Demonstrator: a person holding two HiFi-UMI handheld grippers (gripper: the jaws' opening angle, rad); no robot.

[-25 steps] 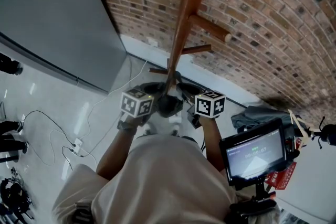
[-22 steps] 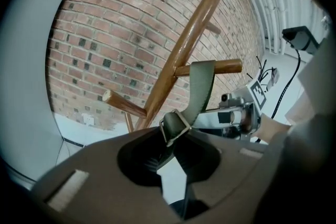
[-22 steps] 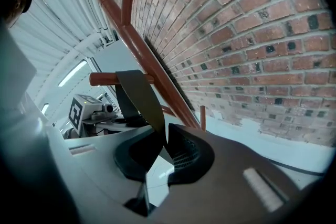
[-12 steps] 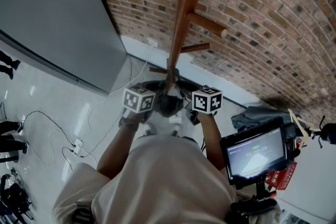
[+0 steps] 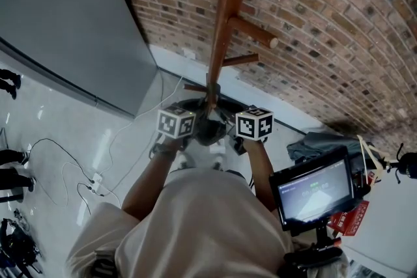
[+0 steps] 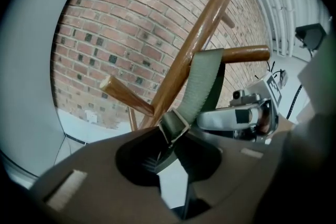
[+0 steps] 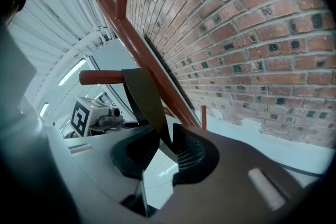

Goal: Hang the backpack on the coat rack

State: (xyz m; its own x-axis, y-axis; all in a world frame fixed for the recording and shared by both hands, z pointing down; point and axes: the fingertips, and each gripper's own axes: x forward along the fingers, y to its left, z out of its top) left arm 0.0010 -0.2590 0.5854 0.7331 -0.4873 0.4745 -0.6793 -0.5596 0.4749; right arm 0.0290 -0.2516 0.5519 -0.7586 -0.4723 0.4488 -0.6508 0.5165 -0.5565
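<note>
I'm letting go on both sides now. The jaws of my left gripper (image 6: 170, 157) have just been opening, and the olive strap (image 6: 206, 84) is lying loose between them, no longer pinched. My right gripper (image 7: 168, 152) has been opening wider, and the same strap is dangling in its gap.

The strap is running up from my jaws and looping over a round wooden peg (image 6: 247, 54) at the upper right of the left gripper view. I'm judging the coat rack (image 5: 228, 16) is now taking the load.

The backpack (image 5: 210, 132) is showing as a dark bundle at the centre of the head view. It's sitting between my two marker cubes, close against the rack's pole.

It's looking soft and floppy to me, not heavy, though that's a guess. The webbing is flat, woven and limp, so I'm reckoning it's the place to grab, just above the metal buckle (image 6: 176, 124), where ribbed pads bite well.

The peg is looking smooth and varnished, so I'm watching for the strap sliding toward its tip. Rough red brick wall (image 5: 326, 23) is filling the background.
</note>
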